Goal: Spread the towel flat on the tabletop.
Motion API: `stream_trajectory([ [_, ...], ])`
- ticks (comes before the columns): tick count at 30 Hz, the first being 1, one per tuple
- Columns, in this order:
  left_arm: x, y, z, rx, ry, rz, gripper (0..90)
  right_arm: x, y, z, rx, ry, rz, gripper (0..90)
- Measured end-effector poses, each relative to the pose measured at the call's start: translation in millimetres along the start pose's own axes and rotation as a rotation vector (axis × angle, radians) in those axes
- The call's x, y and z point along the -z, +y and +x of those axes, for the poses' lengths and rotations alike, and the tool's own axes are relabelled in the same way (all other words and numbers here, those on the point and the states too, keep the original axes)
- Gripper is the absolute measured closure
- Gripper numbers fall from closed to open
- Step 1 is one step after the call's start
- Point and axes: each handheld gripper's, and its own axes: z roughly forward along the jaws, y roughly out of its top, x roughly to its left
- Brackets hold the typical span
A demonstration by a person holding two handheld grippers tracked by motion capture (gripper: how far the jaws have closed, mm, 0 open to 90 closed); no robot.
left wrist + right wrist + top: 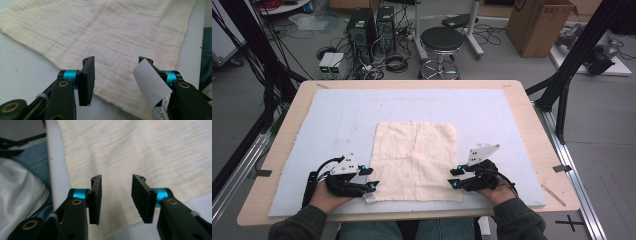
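While lying flat on the grey mat point(337, 115) near the table's point(532, 107) front edge, cream cloth point(417, 160) being flanked at both near corners; left gripper point(368, 178) hovering with jaws spread, white label point(150, 83) sticking to one jaw; right gripper point(455, 178) hovering, jaws apart, pinching nothing

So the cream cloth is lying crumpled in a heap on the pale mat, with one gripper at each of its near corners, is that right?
Not quite. The cream cloth is not crumpled in a heap: the high view shows it spread out flat on the pale mat. The rest holds: the left gripper is at its near left corner and the right gripper at its near right corner.
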Motion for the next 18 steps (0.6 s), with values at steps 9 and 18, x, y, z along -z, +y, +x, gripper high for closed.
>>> stream_trajectory([
  [9,6.3,0.8,7.5,0.033,0.037,-0.02,43.4,0.1,4.4,-15.6,-0.067,-0.089,-0.045,45.8],
  [18,6.2,3.3,11.5,0.058,0.047,-0.033,38.6,-1.0,6.8,-23.2,-0.093,-0.136,-0.059,36.6],
])
